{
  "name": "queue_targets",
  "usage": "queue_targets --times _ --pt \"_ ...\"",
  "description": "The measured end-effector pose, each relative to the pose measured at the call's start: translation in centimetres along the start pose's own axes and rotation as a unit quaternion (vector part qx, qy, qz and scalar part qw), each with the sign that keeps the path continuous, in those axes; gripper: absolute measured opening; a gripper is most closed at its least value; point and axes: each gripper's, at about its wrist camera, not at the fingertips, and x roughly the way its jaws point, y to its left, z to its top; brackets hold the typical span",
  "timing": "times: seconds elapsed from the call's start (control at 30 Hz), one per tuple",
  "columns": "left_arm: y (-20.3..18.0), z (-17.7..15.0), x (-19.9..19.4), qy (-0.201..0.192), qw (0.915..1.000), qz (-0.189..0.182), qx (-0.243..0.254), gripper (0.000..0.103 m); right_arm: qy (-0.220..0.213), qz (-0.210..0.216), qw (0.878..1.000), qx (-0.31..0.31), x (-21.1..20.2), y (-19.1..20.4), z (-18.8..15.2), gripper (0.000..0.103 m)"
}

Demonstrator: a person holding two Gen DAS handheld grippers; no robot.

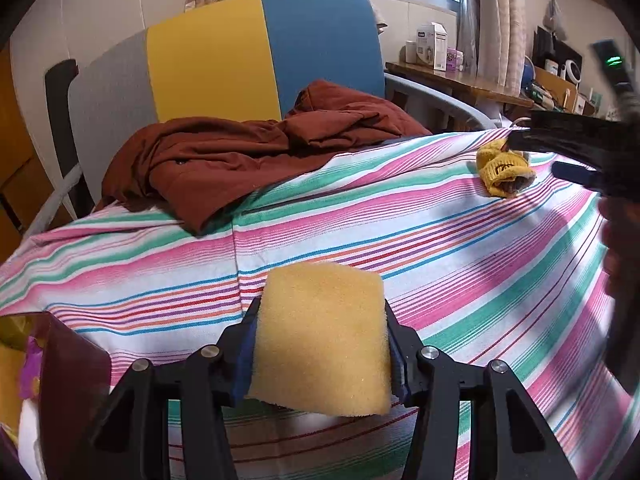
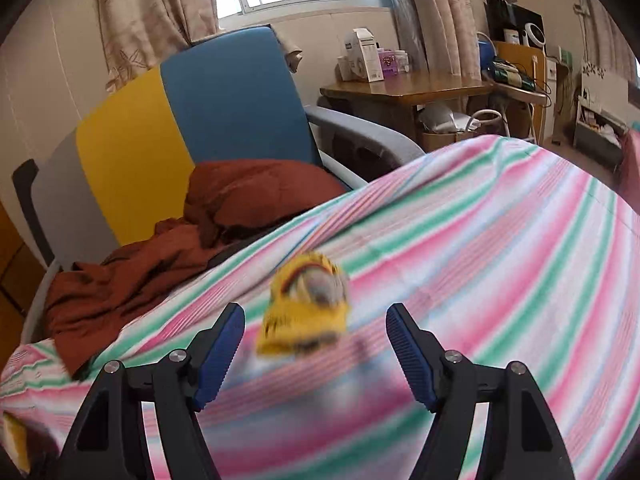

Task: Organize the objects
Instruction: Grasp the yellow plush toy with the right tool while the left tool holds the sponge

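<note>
My left gripper (image 1: pixel 320 304) is shut on a yellow sponge (image 1: pixel 320 336), its blue pads pressing both sides, held just above the striped cloth (image 1: pixel 400 220). A small yellow knitted item (image 1: pixel 502 170) lies on the cloth at the far right. In the left wrist view my right gripper (image 1: pixel 536 156) reaches in from the right edge, right by it. The right wrist view is blurred: the knitted item (image 2: pixel 306 304) lies just ahead of my right gripper (image 2: pixel 315 310), whose blue pads (image 2: pixel 220 344) stand wide apart and touch nothing.
A rust-brown garment (image 1: pixel 224 156) is crumpled at the cloth's far edge, spilling onto a grey, yellow and blue chair (image 1: pixel 208 52). A dark red container (image 1: pixel 72 380) sits at the lower left. Beyond stands a wooden desk (image 2: pixel 400 88) with boxes, under the window.
</note>
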Motion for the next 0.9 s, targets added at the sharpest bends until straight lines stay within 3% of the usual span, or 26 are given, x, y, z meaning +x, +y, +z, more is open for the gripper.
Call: queue_targets --times 0.1,0.17,0.27,0.7,0.9 --pt "0.0 -0.1 0.3 0.002 1.0000 -0.001 -0.001 0.053 0.006 -0.008 1.000 0.002 2.2 0.0 0.5 0.065" --pt "0.1 -0.1 0.5 0.004 1.0000 -0.004 -0.004 0.054 0.015 -0.003 1.000 0.000 3.4 -0.2 0.3 0.043" --pt "0.1 -0.3 0.6 0.001 1.0000 -0.004 -0.004 0.054 0.016 0.006 1.000 0.009 3.6 -0.6 -0.4 0.035" --pt "0.4 -0.1 0.3 -0.001 0.9999 -0.010 -0.010 0.053 0.001 0.001 1.000 0.031 -4.8 -1.5 -6.7 0.032" --pt "1.1 -0.6 -2.3 -0.039 0.9989 -0.002 -0.025 0.053 0.009 0.006 0.999 0.036 -9.6 -0.9 -10.9 0.032"
